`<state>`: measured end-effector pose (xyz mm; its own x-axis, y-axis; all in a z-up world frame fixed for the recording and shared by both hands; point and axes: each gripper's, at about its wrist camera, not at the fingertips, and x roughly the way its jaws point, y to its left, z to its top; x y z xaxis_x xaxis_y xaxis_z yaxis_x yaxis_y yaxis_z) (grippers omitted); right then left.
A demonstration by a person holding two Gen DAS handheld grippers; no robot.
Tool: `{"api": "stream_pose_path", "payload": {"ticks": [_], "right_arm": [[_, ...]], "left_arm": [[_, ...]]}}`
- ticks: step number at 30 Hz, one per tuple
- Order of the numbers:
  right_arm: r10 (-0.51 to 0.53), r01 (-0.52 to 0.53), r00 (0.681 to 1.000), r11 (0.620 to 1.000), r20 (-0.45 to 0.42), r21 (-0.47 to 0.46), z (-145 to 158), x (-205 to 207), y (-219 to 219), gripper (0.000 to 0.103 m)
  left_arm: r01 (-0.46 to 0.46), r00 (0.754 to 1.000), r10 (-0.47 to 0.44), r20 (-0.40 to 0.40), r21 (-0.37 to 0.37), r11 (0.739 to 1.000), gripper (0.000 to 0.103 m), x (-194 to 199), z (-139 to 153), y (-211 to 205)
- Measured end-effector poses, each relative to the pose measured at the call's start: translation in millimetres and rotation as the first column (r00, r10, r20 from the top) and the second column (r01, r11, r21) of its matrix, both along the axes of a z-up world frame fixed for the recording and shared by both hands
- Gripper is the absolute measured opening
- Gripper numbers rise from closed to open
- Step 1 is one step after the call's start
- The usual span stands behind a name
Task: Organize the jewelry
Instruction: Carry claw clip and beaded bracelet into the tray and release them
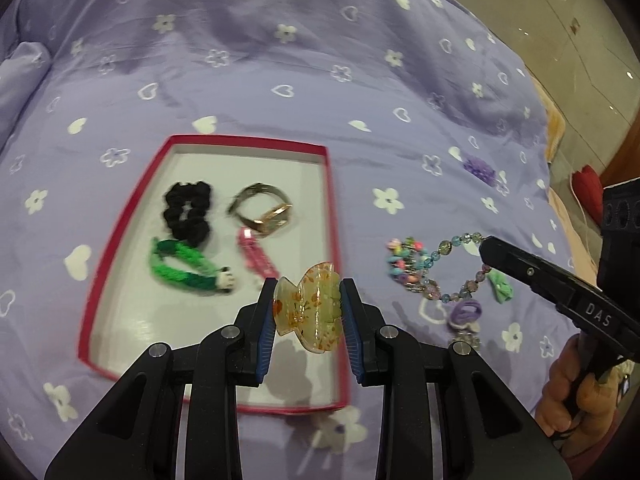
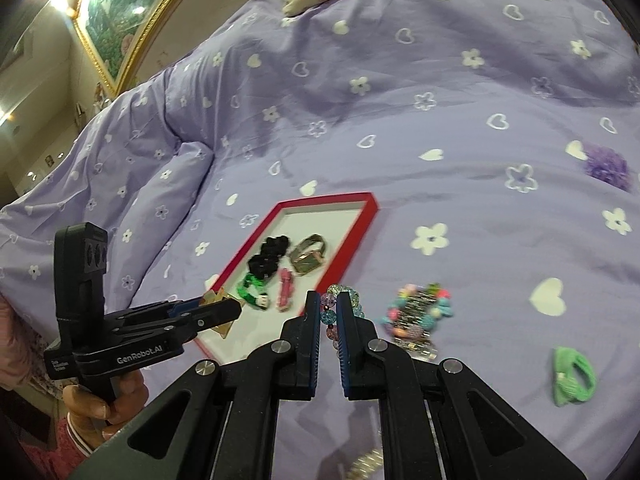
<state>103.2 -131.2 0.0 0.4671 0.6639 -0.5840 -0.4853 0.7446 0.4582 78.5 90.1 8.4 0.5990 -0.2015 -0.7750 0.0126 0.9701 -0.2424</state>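
My left hand-held gripper [image 1: 308, 312] is clamped on a translucent yellow hair claw clip [image 1: 309, 314] with orange flecks, low in the middle of the left wrist frame, its pads pressing the clip from both sides. The clip hangs over the lower right corner of the red-rimmed tray [image 1: 326, 184], whose white floor fills the centre left of that frame. Inside the tray lie a black scrunchie [image 1: 187, 212], a green braided band [image 1: 182, 272] just below it, a gold-faced wristwatch [image 1: 264, 212] to its right and a pink hair clip [image 1: 258, 260] under the watch.

My right hand-held gripper [image 2: 329, 316] is closed on a strand of glittery beads [image 2: 329, 306], at lower centre of the right wrist frame. In the left wrist frame that beaded strand loops at centre right, and its far end runs into a bunch of pastel beads [image 1: 404, 264] resting on the bedspread. Below the loop sits a purple hair tie [image 1: 466, 312]; a small green bow [image 1: 500, 288] lies just right of the loop. A purple scrunchie [image 1: 478, 170] sits further up the frame, well apart from the rest.

Everything rests on a lilac bedspread [image 1: 280, 60] printed with white hearts and flowers.
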Motion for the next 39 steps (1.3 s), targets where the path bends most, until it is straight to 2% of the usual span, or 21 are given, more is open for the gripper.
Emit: {"api": "stream_pose_path", "payload": {"ticks": [9,20,29,39], "right_arm": [[0.079,-0.079,0.997,0.997,0.012,0.01,7.4,-0.6,45.7,0.007],[0.169,-0.168,0.986,0.986,-0.004,0.01,1.1,-1.0,99.1,0.007],[0.21,-0.21,0.976,0.978,-0.066,0.002,-27.0,12.8,135.3,0.007],[0.166,-0.175,0.981,0.981,-0.105,-0.082,-54.8,41.8,135.4,0.007]], "left_arm": [[-0.073,0.997,0.073,0.003,-0.003,0.997,0.028,-7.7,-1.0,35.7],[-0.14,0.99,0.14,-0.014,-0.002,0.99,0.028,-8.1,-11.8,71.8],[-0.161,0.985,0.162,-0.065,0.015,0.987,0.028,7.4,-36.0,89.1],[-0.166,0.979,0.17,-0.11,0.042,0.985,0.028,25.6,-62.4,93.8]]}}
